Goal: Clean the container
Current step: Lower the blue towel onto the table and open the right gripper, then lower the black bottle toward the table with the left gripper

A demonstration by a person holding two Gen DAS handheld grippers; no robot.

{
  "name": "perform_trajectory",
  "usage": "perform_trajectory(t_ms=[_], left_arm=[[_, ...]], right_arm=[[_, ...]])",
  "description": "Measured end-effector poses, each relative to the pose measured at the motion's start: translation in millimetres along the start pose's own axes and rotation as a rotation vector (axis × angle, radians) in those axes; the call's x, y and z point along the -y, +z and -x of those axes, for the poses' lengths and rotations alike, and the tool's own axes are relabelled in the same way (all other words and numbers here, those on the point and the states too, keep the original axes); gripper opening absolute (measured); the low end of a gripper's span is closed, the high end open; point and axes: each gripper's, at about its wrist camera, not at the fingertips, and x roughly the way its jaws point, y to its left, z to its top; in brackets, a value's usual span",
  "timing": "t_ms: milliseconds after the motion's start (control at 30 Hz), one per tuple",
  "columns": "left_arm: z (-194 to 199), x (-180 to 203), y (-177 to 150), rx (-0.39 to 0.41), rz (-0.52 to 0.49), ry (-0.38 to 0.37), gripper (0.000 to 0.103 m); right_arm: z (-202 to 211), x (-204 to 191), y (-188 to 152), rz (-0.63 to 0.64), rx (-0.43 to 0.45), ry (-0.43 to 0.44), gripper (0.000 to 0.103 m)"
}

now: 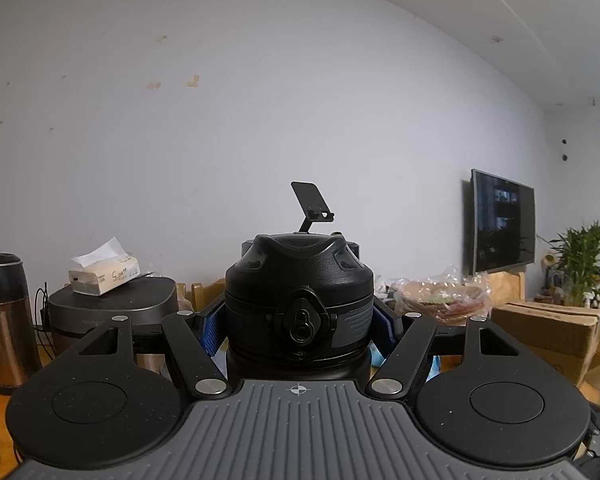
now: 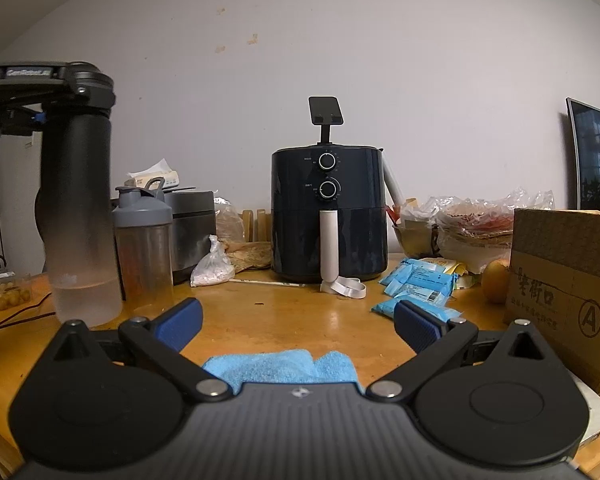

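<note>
Bottle, smoky and frosted with a black lock-button lid, hangs above the tabletop, pinched below the lid by the left claw. Right claw gapes empty over a blue cloth.

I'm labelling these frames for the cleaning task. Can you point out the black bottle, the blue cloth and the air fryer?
Black bottle (image 2: 78, 184): right wrist view, on its frosted body.
Blue cloth (image 2: 280, 366): right wrist view, on its folded top.
Air fryer (image 2: 328, 236): right wrist view, on its white handle.
</note>
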Motion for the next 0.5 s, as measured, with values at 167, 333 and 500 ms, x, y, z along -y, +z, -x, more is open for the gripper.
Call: perform_trajectory(t_ms=[167,333,500], left_arm=[[-11.8,3.2,1.8,0.004,0.001,-0.002,0.068],[-25.3,5.4,0.8,0.004,0.009,-0.003,0.068],[-38.7,6.8,-2.7,0.0,0.016,-0.002,0.068]], right_arm=[[0.9,0.4,-0.8,0.0,-0.005,-0.003,0.103],[2.6,-1.3,-1.2,0.0,-0.008,0.0,0.103],[3.7,-4.4,-1.5,0.004,-0.01,0.007,0.103]])
